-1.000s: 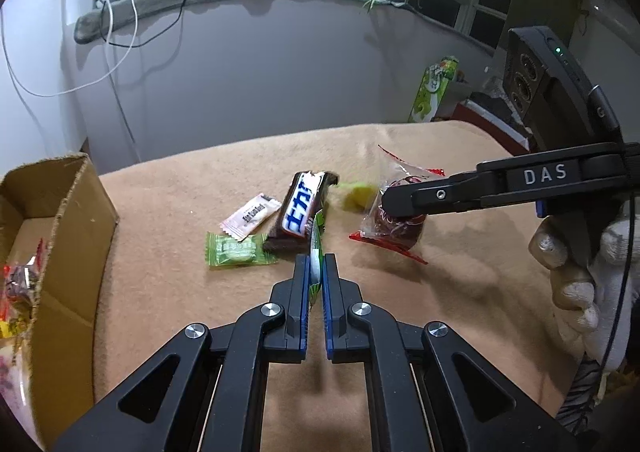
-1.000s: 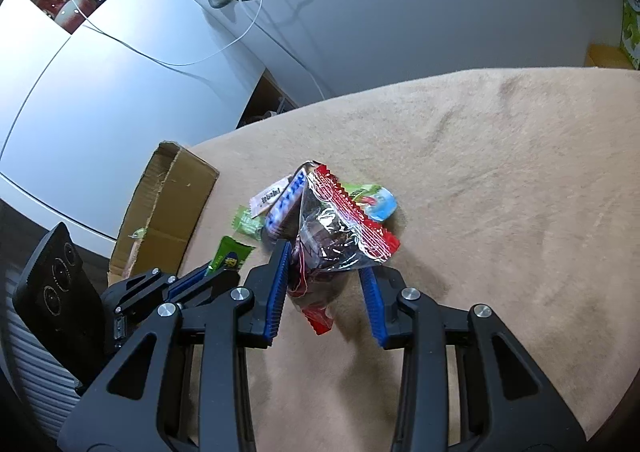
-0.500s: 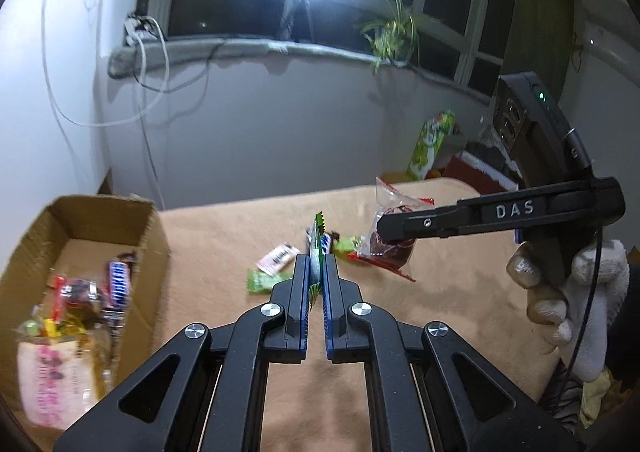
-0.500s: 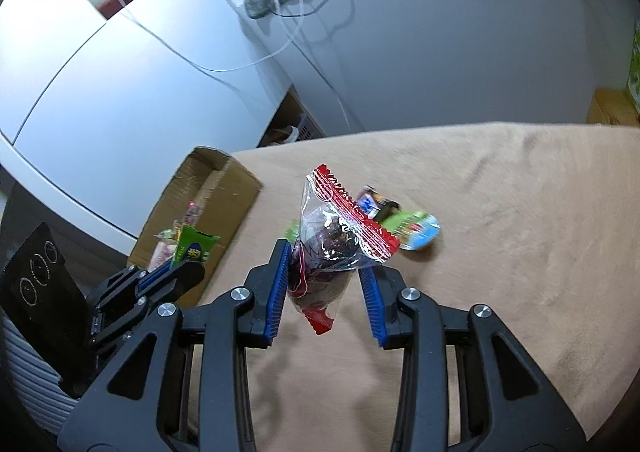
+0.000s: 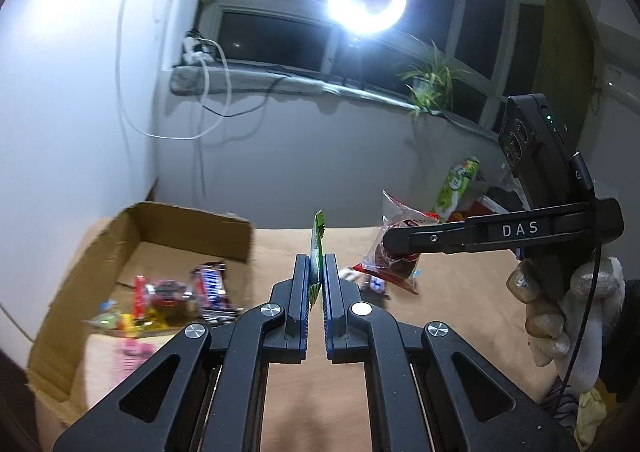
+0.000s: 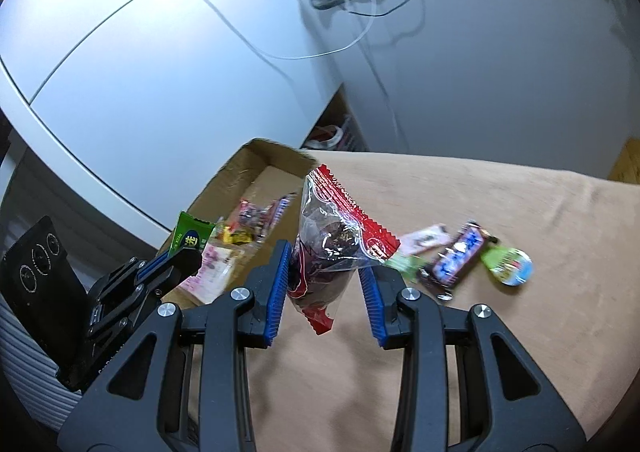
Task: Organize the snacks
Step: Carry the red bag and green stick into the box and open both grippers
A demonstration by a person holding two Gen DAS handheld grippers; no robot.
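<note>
My left gripper point(image 5: 316, 272) is shut on a thin green snack packet point(image 5: 317, 248), held upright in the air just right of the cardboard box point(image 5: 192, 230). The same packet point(image 6: 191, 238) and left gripper point(image 6: 168, 264) show in the right wrist view. My right gripper point(image 6: 324, 276) is shut on a clear bag with red edges and dark contents point(image 6: 332, 248), lifted above the table; that bag also shows in the left wrist view point(image 5: 394, 248). The box point(image 6: 256, 168) holds several snacks point(image 5: 172, 292).
On the tan tablecloth point(image 6: 500, 312) lie a dark chocolate bar point(image 6: 456, 258), a pink-white packet point(image 6: 424, 242), a green candy point(image 6: 404, 264) and a green-blue round snack point(image 6: 508, 264). A white cabinet point(image 6: 140, 100) stands behind the box. A green bag point(image 5: 456, 182) stands at the far right.
Both grippers rose from the table with their snacks and swung left toward the cardboard box, which now fills more of both views.
</note>
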